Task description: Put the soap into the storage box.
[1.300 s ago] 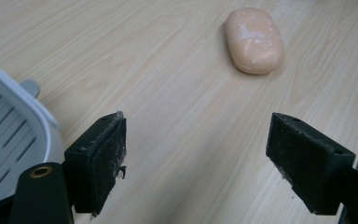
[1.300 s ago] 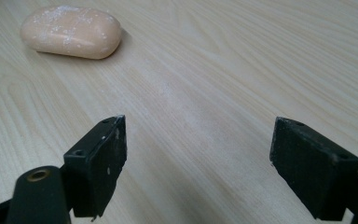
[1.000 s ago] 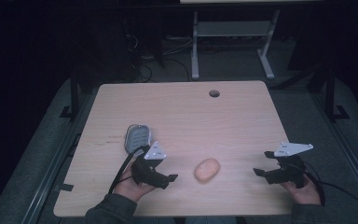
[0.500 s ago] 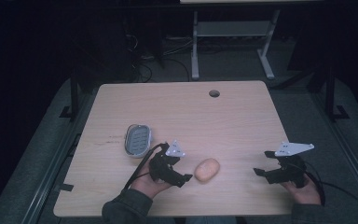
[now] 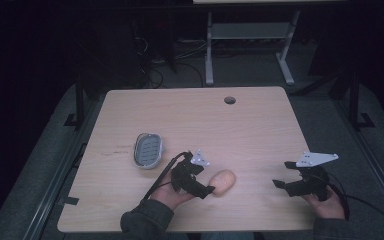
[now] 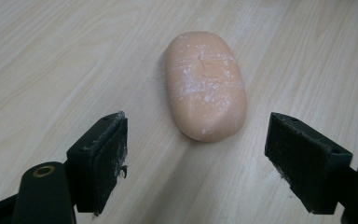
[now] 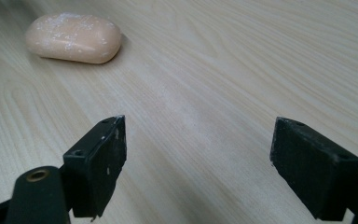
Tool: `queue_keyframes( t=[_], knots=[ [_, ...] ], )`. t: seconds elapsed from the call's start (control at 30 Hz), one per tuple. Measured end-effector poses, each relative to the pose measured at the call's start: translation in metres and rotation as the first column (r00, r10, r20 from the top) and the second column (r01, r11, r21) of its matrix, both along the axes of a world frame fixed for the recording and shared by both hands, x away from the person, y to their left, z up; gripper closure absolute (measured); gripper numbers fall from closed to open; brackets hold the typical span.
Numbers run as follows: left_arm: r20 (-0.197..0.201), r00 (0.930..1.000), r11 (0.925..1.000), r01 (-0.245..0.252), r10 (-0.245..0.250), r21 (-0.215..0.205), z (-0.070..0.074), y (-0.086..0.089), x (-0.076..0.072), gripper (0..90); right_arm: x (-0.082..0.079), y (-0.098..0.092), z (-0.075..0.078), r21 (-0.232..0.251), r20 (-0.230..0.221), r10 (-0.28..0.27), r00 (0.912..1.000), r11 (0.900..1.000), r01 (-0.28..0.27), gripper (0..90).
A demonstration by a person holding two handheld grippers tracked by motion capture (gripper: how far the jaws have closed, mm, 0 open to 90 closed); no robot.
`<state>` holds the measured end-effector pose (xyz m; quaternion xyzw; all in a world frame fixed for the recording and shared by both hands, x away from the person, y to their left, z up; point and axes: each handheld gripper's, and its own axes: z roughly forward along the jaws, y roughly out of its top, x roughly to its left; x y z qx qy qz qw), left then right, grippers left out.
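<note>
A peach-coloured bar of soap [image 5: 223,182] lies on the wooden table [image 5: 205,120] near its front edge. My left gripper [image 5: 206,182] is right beside the soap's left end, open. In the left gripper view the soap [image 6: 205,86] lies lengthwise just ahead, its near end reaching between the two black pads [image 6: 100,163] without touching either. A grey oval soap dish [image 5: 148,150] with a ribbed floor sits to the left and behind. My right gripper [image 5: 283,176] rests at the front right, open and with nothing between its jaws [image 7: 198,163]; the soap [image 7: 74,37] lies well ahead of it to the left.
A round cable hole [image 5: 229,100] is near the table's back edge. Behind the table stand a metal frame [image 5: 245,45] and cables on a dark floor. Cables trail from both grippers toward the front edge.
My left gripper has moved right, away from the soap dish and up to the soap's left end. The right gripper, soap and dish have stayed put.
</note>
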<state>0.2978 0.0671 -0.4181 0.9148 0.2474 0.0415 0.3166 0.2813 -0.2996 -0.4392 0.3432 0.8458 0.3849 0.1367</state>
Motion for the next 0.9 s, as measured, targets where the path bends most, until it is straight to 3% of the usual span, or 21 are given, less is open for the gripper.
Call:
queue_keyframes(
  t=[0.43, 0.9],
  knots=[
    [-0.011, 0.9999, 0.9997, 0.0, 0.0, 0.026, -0.002, -0.023, 0.006, 21.2, -0.001, 0.001, 0.002, 0.006, 0.006, 0.003, 1.0, 1.0, -0.004, 17.9],
    [-0.051, 0.9987, 0.9952, 0.005, 0.0, 0.098, -0.014, -0.045, 0.013, 24.2, -0.001, 0.001, 0.003, 0.012, 0.011, 0.008, 0.9999, 1.0, -0.008, 17.9]
  ],
)
